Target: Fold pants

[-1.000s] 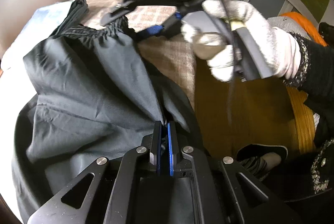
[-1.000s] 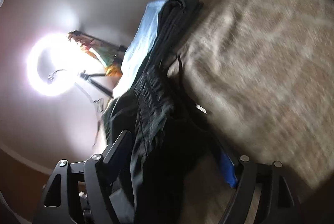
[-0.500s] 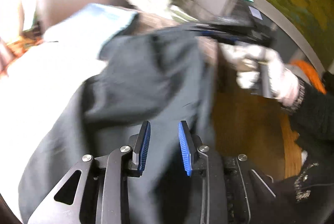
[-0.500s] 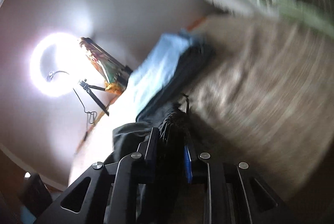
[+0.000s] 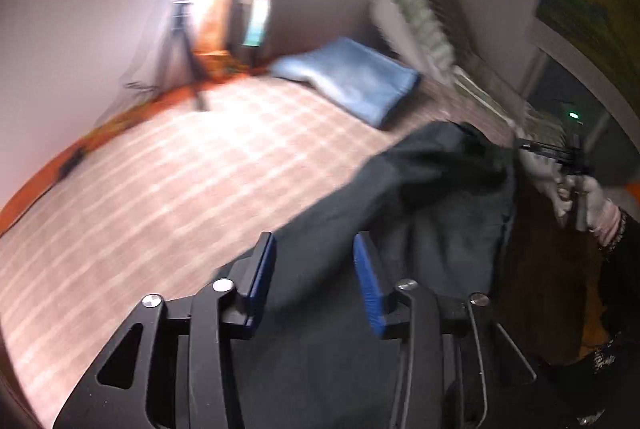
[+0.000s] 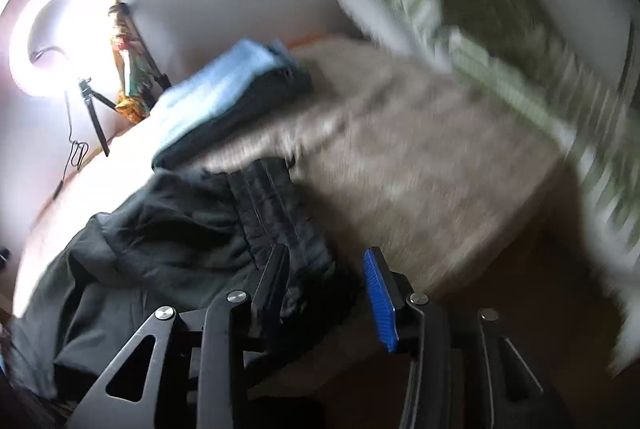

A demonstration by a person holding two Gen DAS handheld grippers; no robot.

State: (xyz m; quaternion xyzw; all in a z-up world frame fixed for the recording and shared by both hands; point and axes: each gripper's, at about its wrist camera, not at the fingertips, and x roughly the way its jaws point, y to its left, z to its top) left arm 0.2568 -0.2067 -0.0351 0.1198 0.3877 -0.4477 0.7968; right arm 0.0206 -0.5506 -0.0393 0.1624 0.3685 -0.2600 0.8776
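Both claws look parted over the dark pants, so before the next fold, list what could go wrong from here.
1. The dark pants lie bunched at the bed's edge; unheld, they may slide off.
2. The left claw has just been opening, with cloth between but unpinched; closing now may catch several layers.
3. The right claw, also just opening, straddles the waistband edge; it could grab only part of it.

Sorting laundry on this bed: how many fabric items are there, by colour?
Dark grey: 1, pants
Light blue: 1, folded cloth
Green-and-white striped: 1, pillow
Total: 3
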